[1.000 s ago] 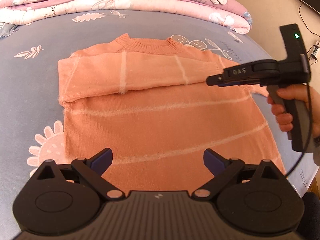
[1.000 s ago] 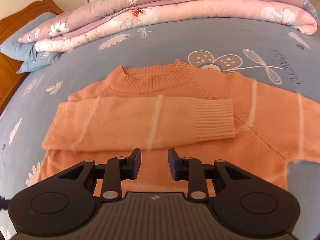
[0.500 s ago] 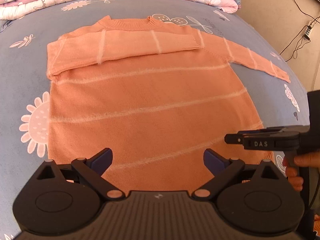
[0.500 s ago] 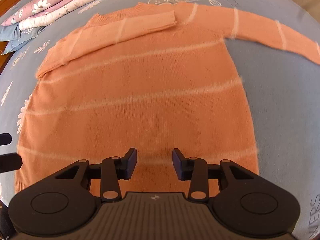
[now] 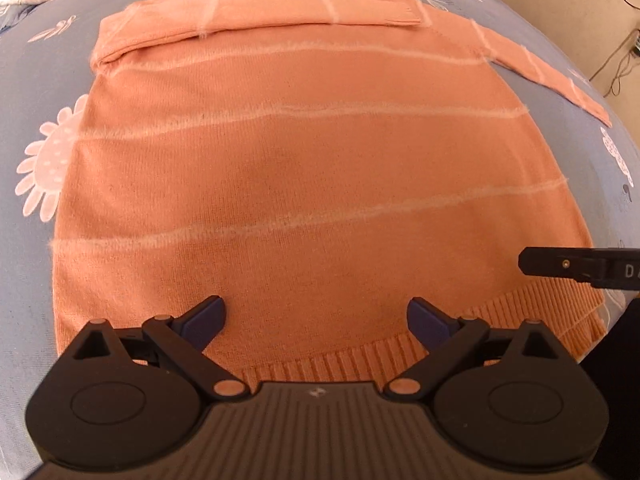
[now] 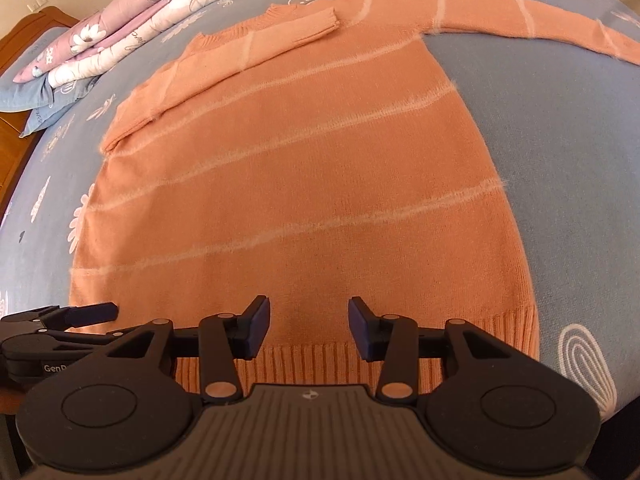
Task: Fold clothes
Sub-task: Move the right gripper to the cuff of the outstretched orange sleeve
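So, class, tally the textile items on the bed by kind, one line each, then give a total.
Orange knitted sweater with pale stripes: 1
Folded floral quilt in pink and lilac: 1
Light blue pillow: 1
Total: 3

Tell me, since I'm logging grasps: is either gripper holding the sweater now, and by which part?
Nothing is held. The left gripper is open above the sweater hem; the right gripper is opening, nothing clamped.
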A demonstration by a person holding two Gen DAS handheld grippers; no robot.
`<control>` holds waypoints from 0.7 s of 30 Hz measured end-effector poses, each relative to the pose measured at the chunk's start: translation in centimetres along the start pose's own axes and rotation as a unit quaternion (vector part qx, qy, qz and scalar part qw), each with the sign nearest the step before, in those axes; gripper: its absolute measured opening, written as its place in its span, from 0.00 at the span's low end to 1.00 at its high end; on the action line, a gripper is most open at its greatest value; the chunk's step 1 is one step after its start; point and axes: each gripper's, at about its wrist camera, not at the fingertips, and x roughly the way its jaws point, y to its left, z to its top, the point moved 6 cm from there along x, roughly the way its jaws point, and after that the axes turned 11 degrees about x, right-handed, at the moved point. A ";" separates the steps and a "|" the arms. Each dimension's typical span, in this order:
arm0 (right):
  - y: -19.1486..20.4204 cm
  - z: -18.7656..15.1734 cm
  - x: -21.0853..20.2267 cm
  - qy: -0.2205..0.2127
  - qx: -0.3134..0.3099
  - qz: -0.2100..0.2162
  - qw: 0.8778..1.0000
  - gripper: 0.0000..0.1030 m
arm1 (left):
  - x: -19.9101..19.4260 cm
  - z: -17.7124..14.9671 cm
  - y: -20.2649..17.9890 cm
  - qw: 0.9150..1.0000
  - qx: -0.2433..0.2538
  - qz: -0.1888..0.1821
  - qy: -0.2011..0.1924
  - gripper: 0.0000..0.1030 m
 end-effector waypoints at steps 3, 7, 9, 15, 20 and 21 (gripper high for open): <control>0.1 -0.1 -0.1 0.000 0.007 0.004 1.000 0.50 | -0.9 0.4 0.0 1.000 -0.009 -0.005 0.005 0.94; 0.3 -0.2 -1.1 -0.010 0.012 0.019 1.000 0.51 | -1.8 0.5 -0.4 1.000 -0.007 -0.016 -0.004 0.94; -0.1 -0.5 -0.6 0.000 0.015 0.010 1.000 0.51 | -0.9 -0.2 -0.3 1.000 -0.014 -0.019 0.017 0.94; -2.2 1.5 -3.4 -0.043 0.056 0.067 0.995 0.50 | -0.5 -0.5 -0.5 0.999 -0.009 -0.007 0.030 0.94; -9.4 7.8 -7.2 -0.130 0.125 0.082 0.980 0.51 | -0.1 -0.6 -0.2 0.999 -0.017 -0.009 0.031 0.99; -11.5 9.3 -7.7 -0.144 0.146 0.089 0.975 0.52 | 0.0 -0.7 -0.2 0.999 -0.015 -0.008 0.029 0.99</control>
